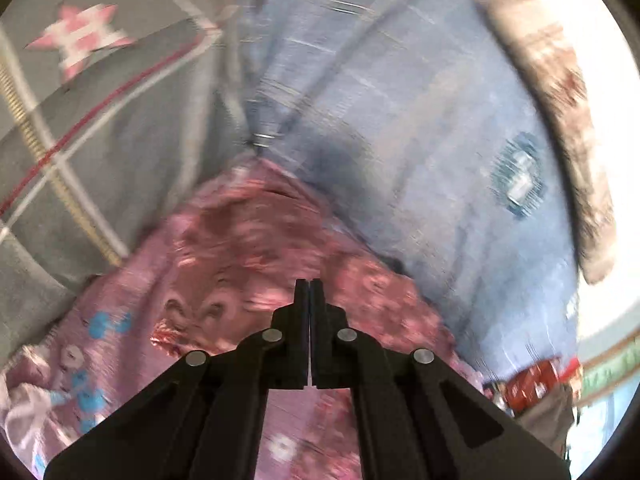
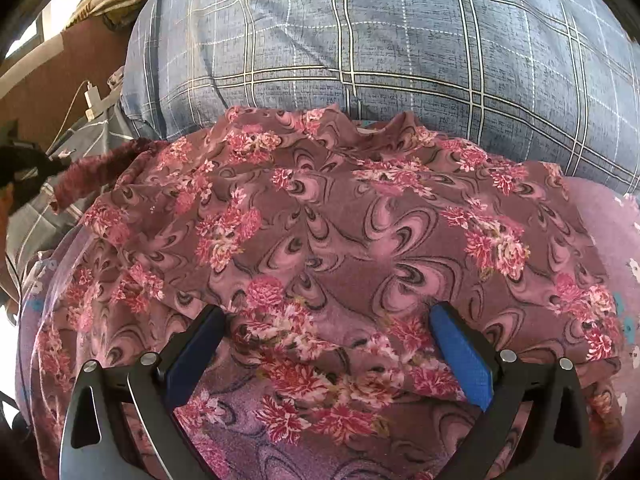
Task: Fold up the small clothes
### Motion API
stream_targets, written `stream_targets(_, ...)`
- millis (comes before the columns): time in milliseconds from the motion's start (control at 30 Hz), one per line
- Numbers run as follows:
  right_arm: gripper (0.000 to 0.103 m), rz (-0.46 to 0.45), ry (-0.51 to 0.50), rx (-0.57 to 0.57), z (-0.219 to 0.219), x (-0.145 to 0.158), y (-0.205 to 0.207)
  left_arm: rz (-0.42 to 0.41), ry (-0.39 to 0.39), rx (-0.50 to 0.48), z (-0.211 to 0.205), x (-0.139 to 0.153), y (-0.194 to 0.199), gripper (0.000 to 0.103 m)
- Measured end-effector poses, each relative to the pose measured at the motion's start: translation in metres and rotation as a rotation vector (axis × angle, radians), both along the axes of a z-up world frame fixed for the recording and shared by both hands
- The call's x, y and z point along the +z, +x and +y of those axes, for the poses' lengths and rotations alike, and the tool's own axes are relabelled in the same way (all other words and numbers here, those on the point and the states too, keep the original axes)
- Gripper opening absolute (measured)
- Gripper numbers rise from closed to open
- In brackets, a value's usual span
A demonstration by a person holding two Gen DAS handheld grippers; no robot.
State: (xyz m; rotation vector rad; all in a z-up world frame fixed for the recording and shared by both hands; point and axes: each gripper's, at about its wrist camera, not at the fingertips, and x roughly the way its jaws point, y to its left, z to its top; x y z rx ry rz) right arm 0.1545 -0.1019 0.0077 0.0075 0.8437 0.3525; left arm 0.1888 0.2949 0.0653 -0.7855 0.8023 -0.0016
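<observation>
A fold is being set up on the floral garment (image 2: pixel 340 220), which is being shown spread across a mauve printed bedsheet (image 2: pixel 600 216), with a blue checked pillow (image 2: pixel 380 48) just behind it. The right gripper (image 2: pixel 326 344) is being held with its jaws spread as wide as they go, the near hem lying between them but not pinched. The left gripper (image 1: pixel 309 292) is being held with its jaws pressed together; no cloth is seen between the tips in its own blurred view, so whether anything is being gripped cannot be told. By this reading, the next move is being called for at the near edge: the right jaws are to be closed on the hem before it is carried over. The cloth is being seen as thin, rumpled along its far edge, with a turned layer near the front
</observation>
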Motion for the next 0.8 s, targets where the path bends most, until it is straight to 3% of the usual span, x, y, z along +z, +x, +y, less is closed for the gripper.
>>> stream_targets(200,0.103,-0.002,0.02,0.001,-0.002,0.001,-0.001,-0.008,0.142,-0.121,-0.064,0.032,0.013,0.0)
stream_targets(267,0.103,-0.001,0.028,0.001,-0.003,0.0,-0.001,0.025,0.157,-0.101,-0.062,0.027,0.016,0.009)
stream_targets(300,0.103,-0.001,0.032,0.001,-0.004,0.0,-0.001,0.06,0.158,-0.072,-0.053,0.019,0.016,0.027)
stream_targets(333,0.103,-0.001,0.035,0.002,-0.004,0.0,0.0,0.084,0.167,-0.044,-0.045,0.013,0.018,0.053)
stream_targets(400,0.103,-0.002,0.046,0.003,-0.005,0.001,-0.001,0.139,0.222,0.021,-0.026,-0.002,0.018,0.072)
stream_targets(467,0.103,-0.003,0.058,0.004,-0.007,0.001,-0.001,0.219,0.284,0.061,0.0,-0.024,0.017,0.072)
stream_targets(533,0.103,-0.003,0.071,0.004,-0.008,0.001,-0.001,0.287,0.27,0.068,0.016,-0.045,0.017,0.072)
stream_targets(667,0.103,-0.002,0.079,0.004,-0.009,0.001,-0.001,0.353,0.152,0.119,0.043,-0.084,0.019,0.072)
stream_targets(767,0.103,-0.002,0.072,0.003,-0.008,0.001,-0.001,0.327,0.042,0.104,0.045,-0.104,0.023,0.071)
stream_targets(800,0.103,-0.002,0.071,0.003,-0.008,0.001,-0.001,0.304,0.055,0.105,0.043,-0.102,0.023,0.052)
